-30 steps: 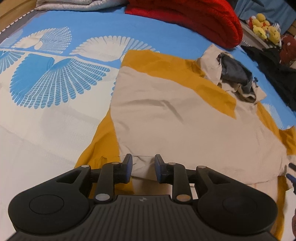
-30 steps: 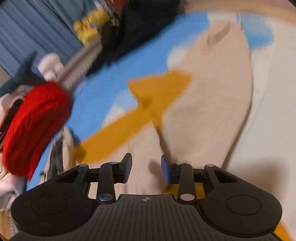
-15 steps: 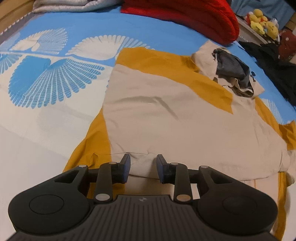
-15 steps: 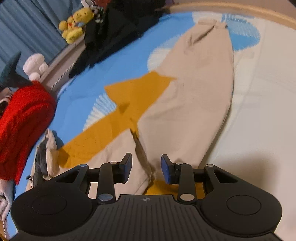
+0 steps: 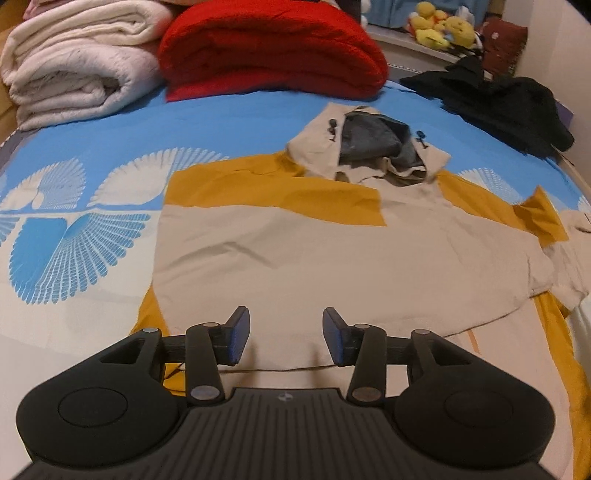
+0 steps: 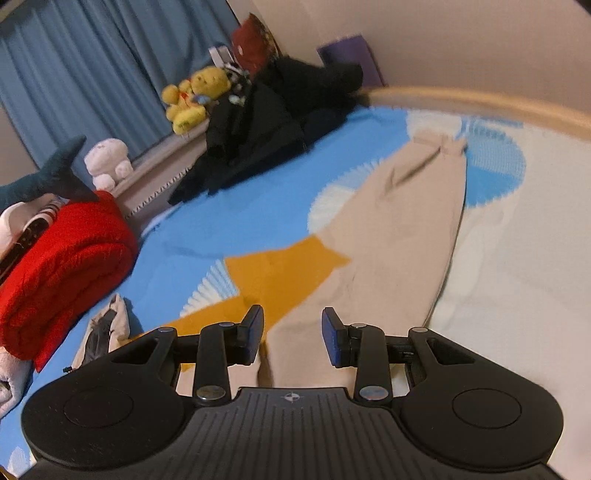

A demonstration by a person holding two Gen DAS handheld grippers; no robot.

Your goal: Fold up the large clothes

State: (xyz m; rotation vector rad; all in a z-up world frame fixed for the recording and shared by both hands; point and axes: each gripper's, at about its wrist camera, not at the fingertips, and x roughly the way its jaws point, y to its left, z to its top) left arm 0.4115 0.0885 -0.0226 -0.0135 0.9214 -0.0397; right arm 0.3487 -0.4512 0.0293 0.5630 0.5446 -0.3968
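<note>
my left gripper [image 5: 284, 334] has its jaws spread wide with nothing between them, and under them lies the beige and mustard-yellow hooded jacket [image 5: 332, 254], spread flat on the blue and white feather-print bedsheet [image 5: 85, 206]. a folded beige sleeve crosses the jacket's body just ahead of the left jaws, and a hem edge runs right below the blue finger pads [image 5: 236, 338]. straight ahead of the jaws, further off, the jacket's hood [image 5: 369, 147] lies open with its grey lining showing. beyond the hood and to the left sits a folded red knitted blanket [image 5: 269, 48], and left of that a rolled cream fleece blanket [image 5: 77, 62]. ahead to the right is a heap of black clothing [image 5: 509, 103], with yellow plush toys [image 5: 439, 26] behind it.

my right gripper [image 6: 291, 336] is also spread apart and holds nothing. it hovers over the jacket's other side: a long beige sleeve [image 6: 399, 236] stretches away from between the jaws toward the far right, its cuff near the wooden bed edge [image 6: 480, 103]. a mustard panel lies just ahead of the left jaw. whether either gripper touches the cloth i cannot tell. blue curtains [image 6: 92, 74] hang far ahead to the left.
</note>
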